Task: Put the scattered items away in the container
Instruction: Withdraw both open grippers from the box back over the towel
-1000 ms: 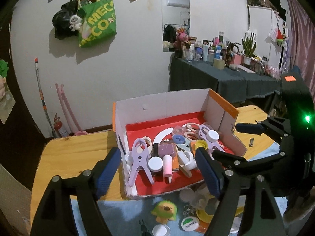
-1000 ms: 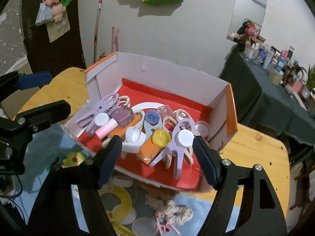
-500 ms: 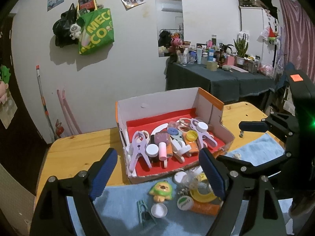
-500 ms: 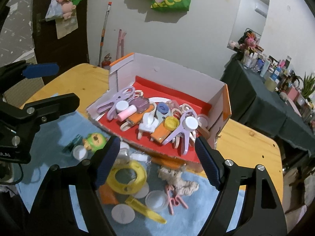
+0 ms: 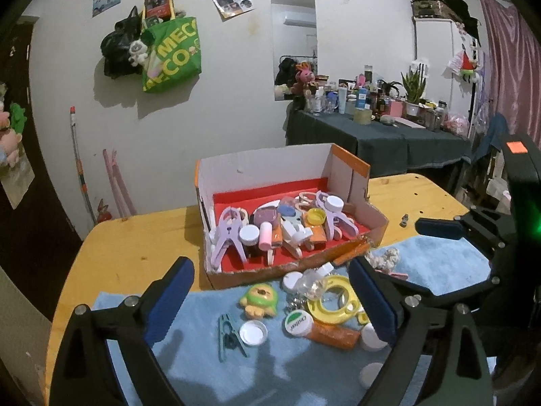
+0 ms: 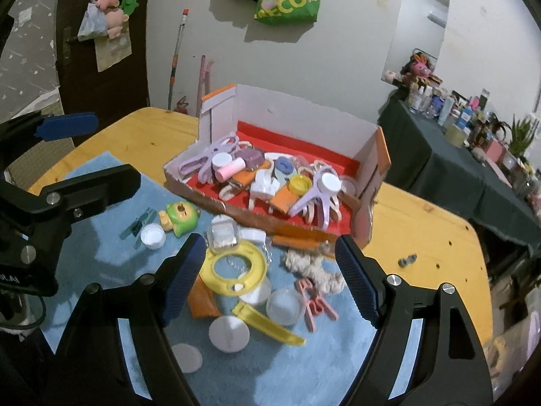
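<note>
Both grippers, left gripper (image 5: 270, 291) & right gripper (image 6: 270, 275), are being held wide open, nothing gripped. Yellow ring (image 6: 233, 270) is lying on blue towel (image 6: 101, 264), just in front of box (image 6: 304, 125). Probably light, stiff, slick plastic; best pinched across the rim.

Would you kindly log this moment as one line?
left gripper: open, empty | right gripper: open, empty | box: part-filled | items on blue towel

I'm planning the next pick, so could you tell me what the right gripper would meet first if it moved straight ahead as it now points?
Probably the yellow ring on the blue towel: it lies nearest, between the open right gripper fingers. Depth is unclear.
</note>
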`<state>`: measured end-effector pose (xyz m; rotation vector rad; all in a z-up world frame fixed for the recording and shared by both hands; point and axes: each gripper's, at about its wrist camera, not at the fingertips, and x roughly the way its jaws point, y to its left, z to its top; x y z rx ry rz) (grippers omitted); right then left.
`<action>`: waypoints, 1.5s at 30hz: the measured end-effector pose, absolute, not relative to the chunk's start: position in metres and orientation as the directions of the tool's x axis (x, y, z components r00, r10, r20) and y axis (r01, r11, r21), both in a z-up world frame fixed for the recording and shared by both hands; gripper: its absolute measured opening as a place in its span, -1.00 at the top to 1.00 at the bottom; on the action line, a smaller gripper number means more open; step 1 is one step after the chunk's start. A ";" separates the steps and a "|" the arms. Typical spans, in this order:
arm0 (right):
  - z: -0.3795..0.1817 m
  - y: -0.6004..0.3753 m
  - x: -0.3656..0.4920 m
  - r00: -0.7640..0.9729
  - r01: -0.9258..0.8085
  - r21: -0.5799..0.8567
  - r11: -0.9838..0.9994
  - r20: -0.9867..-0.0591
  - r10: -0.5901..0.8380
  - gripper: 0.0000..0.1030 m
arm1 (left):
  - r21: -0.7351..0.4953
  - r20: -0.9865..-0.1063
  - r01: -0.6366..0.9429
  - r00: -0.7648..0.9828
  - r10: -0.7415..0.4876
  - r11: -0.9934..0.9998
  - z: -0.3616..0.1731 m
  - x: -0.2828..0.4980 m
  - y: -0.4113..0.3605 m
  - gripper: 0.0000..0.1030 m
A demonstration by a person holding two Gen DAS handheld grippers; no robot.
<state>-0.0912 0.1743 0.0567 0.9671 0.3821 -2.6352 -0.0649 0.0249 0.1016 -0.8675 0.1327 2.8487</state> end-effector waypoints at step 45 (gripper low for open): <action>-0.019 0.218 -0.072 -0.740 0.091 -0.019 -0.996 -0.671 -0.055 -0.76 | 0.020 -0.598 0.006 -0.802 -0.016 -1.000 0.014 -0.056 0.041 -0.94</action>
